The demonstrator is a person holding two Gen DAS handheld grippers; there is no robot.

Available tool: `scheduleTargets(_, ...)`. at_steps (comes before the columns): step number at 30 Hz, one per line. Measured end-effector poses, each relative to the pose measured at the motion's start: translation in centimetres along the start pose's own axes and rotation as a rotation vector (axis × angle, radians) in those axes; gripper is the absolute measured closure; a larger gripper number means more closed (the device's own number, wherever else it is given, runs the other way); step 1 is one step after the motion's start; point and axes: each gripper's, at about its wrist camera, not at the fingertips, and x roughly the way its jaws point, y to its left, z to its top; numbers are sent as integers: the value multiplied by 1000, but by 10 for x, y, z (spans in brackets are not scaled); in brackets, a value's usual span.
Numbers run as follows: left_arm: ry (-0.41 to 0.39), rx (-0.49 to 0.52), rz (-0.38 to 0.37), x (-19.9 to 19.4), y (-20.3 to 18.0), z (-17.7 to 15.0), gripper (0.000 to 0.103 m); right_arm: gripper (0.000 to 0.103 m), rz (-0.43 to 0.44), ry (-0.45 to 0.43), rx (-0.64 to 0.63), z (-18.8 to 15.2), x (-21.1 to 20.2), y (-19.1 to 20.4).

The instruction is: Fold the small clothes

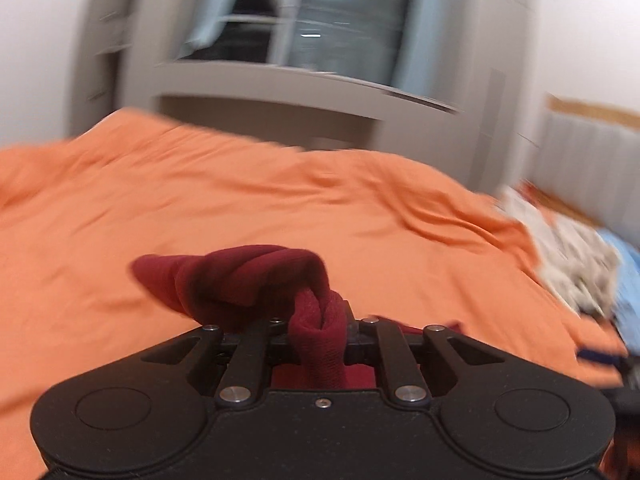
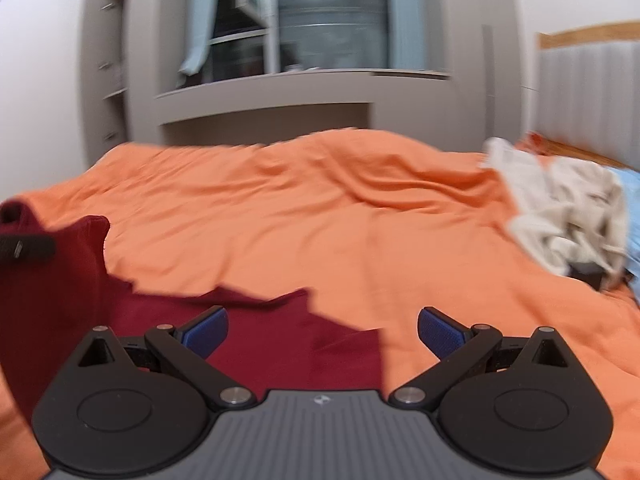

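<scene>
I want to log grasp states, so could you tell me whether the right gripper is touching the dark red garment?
Apart. The right wrist view shows the right gripper wide open, blue pads holding nothing, with the dark red garment lying beyond them.

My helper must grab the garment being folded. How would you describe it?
On the big orange bed cover, look at the near left side, away from the beige clothes pile. It is the dark red garment, one end bunched in the left gripper.
</scene>
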Motion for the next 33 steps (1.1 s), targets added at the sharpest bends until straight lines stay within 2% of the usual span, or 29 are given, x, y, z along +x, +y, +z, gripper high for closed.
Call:
scheduleTargets(5,56,179,-160,3,-70,-16,88,0,-56,-3,78,5,0,-33)
scheduleTargets(8,141,239,-256,12,-98,-41,88,0,-76,-5,111,5,-2,-48)
scheduleTargets(10,204,276,-294,15,-111,-60,85,0,-78,-2,127,6,-2,-55)
scheduleTargets(12,232,280,-298,15,-117,-74,79,0,-76,4,134,6,-1,-56)
scheduleTargets(15,240,233,-349,12,-111,-80,58,0,-66,19,124,5,3,-52)
scheduleTargets(17,244,198,-377,9,-106,-80,41,0,-54,31,118,5,7,-49)
scheduleTargets(21,240,183,-400,-1,-97,-78,26,0,-30,36,105,2,10,-42)
scheduleTargets(23,245,155,-407,-9,-90,-77,17,0,13,17,95,2,7,-36)
scheduleTargets(26,242,85,-393,-24,-72,-75,10,0,103,-9,58,2,2,-22)
scheduleTargets(28,229,38,-354,-35,-57,-73,4,0,165,-29,29,1,-2,-8)
scheduleTargets(31,213,-16,-277,-47,-36,-69,2,0,267,-72,8,-3,-9,13)
scheduleTargets(33,200,-39,-217,-53,-23,-68,1,0,348,-68,-18,-5,-11,29)
